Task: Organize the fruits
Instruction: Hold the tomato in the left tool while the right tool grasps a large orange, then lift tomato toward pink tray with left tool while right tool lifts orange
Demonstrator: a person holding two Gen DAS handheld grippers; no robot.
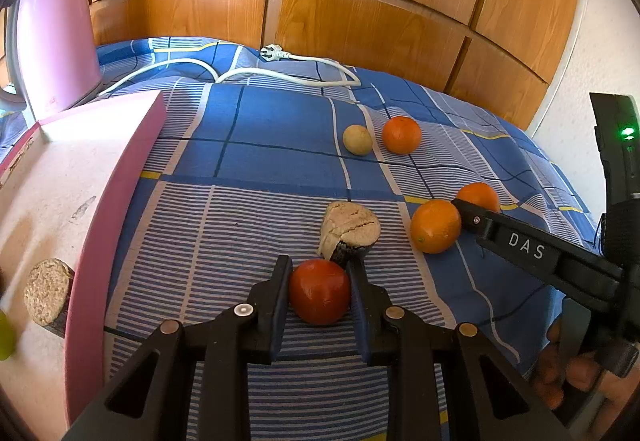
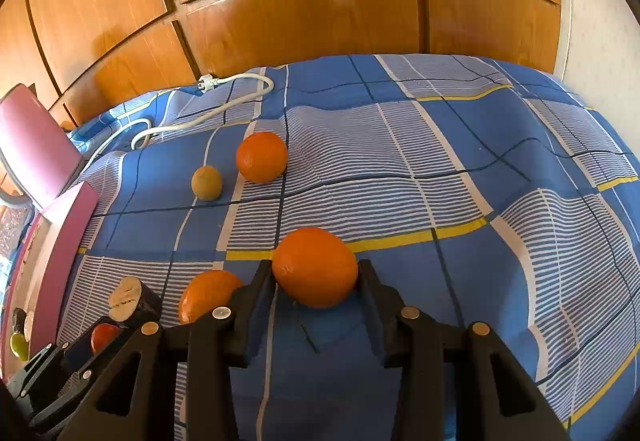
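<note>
On a blue checked bedsheet [image 1: 280, 129], my left gripper [image 1: 320, 281] is shut on a red tomato-like fruit [image 1: 319, 291], which also shows in the right wrist view [image 2: 103, 335]. My right gripper [image 2: 316, 277] is shut on an orange [image 2: 315, 267], partly hidden behind its finger in the left wrist view [image 1: 478, 195]. A second orange [image 1: 435, 226] lies beside it, seen too in the right wrist view [image 2: 206, 293]. A third orange [image 1: 401, 134] and a small tan fruit [image 1: 357, 139] lie farther back. A pink-rimmed box [image 1: 120, 201] stands at the left.
A muffin [image 1: 350, 229] lies just beyond the red fruit. Another muffin [image 1: 46, 297] and a green fruit [image 1: 6, 337] lie in the box. A white power cable [image 1: 280, 71] runs along the far edge. A pink kettle [image 1: 56, 33] stands back left, wooden wardrobe doors [image 1: 360, 1] behind.
</note>
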